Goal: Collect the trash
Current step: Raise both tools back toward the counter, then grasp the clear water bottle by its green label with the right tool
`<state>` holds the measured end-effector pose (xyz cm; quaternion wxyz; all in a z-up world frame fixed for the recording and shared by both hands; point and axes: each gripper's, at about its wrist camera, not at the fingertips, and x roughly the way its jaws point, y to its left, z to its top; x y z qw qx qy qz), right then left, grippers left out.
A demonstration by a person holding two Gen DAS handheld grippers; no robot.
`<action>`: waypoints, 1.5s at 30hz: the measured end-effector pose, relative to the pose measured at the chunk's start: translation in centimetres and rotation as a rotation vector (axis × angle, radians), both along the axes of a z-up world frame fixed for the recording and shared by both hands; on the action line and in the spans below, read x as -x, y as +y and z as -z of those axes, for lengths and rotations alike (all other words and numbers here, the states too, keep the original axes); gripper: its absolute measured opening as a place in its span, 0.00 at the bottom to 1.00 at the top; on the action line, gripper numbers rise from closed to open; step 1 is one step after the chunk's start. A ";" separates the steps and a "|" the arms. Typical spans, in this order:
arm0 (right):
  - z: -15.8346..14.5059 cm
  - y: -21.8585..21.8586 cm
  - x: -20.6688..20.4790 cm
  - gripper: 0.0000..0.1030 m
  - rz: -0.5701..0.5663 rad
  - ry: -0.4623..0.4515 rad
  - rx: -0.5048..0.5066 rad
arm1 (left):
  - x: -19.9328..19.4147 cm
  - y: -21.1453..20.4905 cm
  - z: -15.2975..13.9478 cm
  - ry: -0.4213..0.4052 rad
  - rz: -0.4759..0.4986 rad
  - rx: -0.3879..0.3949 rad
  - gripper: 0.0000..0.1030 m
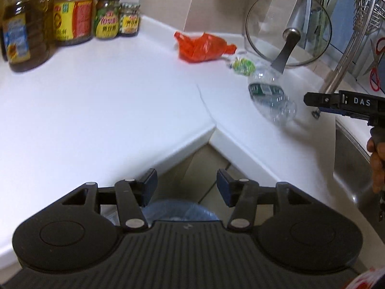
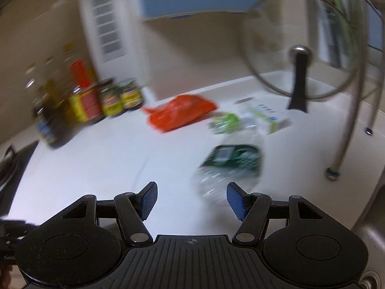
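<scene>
A crushed clear plastic bottle with a green label (image 1: 270, 96) (image 2: 228, 166) lies on the white counter (image 1: 108, 91). Behind it are a green-yellow wrapper (image 1: 243, 65) (image 2: 223, 121), an orange plastic bag (image 1: 202, 46) (image 2: 180, 114) and a small white-green carton (image 2: 267, 116). My left gripper (image 1: 187, 186) is open and empty, held off the counter's inner corner above a blue-lined bin (image 1: 178, 210). My right gripper (image 2: 192, 200) is open and empty, just short of the bottle; it shows at the right edge of the left wrist view (image 1: 312, 100).
Oil bottles (image 1: 21, 36) and sauce jars (image 1: 108, 16) (image 2: 120, 97) stand at the counter's back left. A glass pot lid (image 1: 288, 27) (image 2: 300, 65) leans upright behind the trash. A metal dish rack leg (image 2: 336, 166) and the steel sink (image 1: 356, 163) are on the right.
</scene>
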<state>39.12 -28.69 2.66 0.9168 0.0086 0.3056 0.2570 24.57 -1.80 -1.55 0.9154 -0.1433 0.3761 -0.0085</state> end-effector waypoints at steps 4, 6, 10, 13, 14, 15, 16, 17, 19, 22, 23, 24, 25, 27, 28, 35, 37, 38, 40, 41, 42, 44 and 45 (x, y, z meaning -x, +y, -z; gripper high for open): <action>-0.3 -2.4 -3.7 0.62 0.060 0.047 -0.051 | -1.9 0.0 -0.8 -0.016 0.007 -0.015 0.53; 0.0 -3.3 -5.7 0.62 0.085 0.076 -0.080 | -2.9 -0.1 -1.0 -0.021 0.012 -0.024 0.53; 0.9 -4.3 -9.1 0.62 0.100 0.132 -0.110 | -4.9 -0.6 -1.2 -0.023 0.016 -0.032 0.53; 2.2 -4.6 -11.5 0.62 0.101 0.202 -0.146 | -6.1 -1.1 -1.1 -0.020 0.019 -0.037 0.53; 2.6 -4.7 -12.2 0.62 0.101 0.224 -0.161 | -6.4 -1.2 -1.1 -0.017 0.019 -0.037 0.53; 3.0 -4.8 -12.8 0.62 0.102 0.246 -0.176 | -6.8 -1.4 -1.1 -0.015 0.019 -0.038 0.53; 3.5 -4.9 -13.4 0.62 0.107 0.270 -0.194 | -7.1 -1.6 -1.0 -0.012 0.019 -0.039 0.53; 3.9 -5.1 -14.0 0.62 0.112 0.293 -0.213 | -7.3 -1.7 -1.0 -0.010 0.018 -0.041 0.54; 4.7 -5.5 -14.8 0.61 0.118 0.339 -0.254 | -7.8 -1.8 -0.9 -0.003 0.018 -0.040 0.54; 5.5 -6.2 -15.6 0.55 0.120 0.394 -0.312 | -8.6 -2.3 -0.9 -0.004 0.034 -0.036 0.54; 5.7 -6.3 -15.8 0.50 0.113 0.410 -0.333 | -8.9 -2.4 -0.9 -0.003 0.040 -0.038 0.54; 5.9 -6.4 -16.0 0.48 0.106 0.426 -0.352 | -9.2 -2.7 -0.9 -0.002 0.046 -0.041 0.54; 6.1 -6.4 -16.2 0.47 0.105 0.439 -0.365 | -9.6 -2.9 -0.9 0.000 0.050 -0.044 0.54; 6.3 -6.3 -16.5 0.44 0.099 0.456 -0.398 | -10.4 -3.3 -0.9 0.001 0.059 -0.047 0.54; 6.4 -6.3 -16.6 0.43 0.098 0.463 -0.409 | -10.7 -3.4 -0.9 0.001 0.063 -0.048 0.54; 7.5 -5.5 -17.6 0.26 0.089 0.517 -0.476 | -13.7 -3.7 -1.6 -0.020 0.120 -0.107 0.54; 7.5 -5.4 -17.6 0.25 0.092 0.518 -0.487 | -14.9 -3.4 -1.9 -0.029 0.137 -0.131 0.54; 7.5 -5.3 -17.6 0.24 0.094 0.515 -0.489 | -15.5 -3.2 -2.1 -0.033 0.145 -0.142 0.54; 7.4 -5.0 -17.5 0.23 0.089 0.516 -0.503 | -16.6 -2.8 -2.4 -0.040 0.168 -0.159 0.54; 7.3 -5.0 -17.4 0.23 0.090 0.519 -0.516 | -17.2 -2.7 -2.5 -0.042 0.178 -0.166 0.54; 7.2 -4.8 -17.3 0.22 0.093 0.516 -0.523 | -17.7 -2.7 -2.7 -0.048 0.183 -0.179 0.54; 6.7 -4.5 -17.1 0.21 0.102 0.488 -0.519 | -18.8 -2.5 -2.9 -0.054 0.196 -0.215 0.54; 6.3 -4.3 -17.0 0.21 0.102 0.465 -0.508 | -19.3 -2.4 -3.0 -0.058 0.200 -0.232 0.54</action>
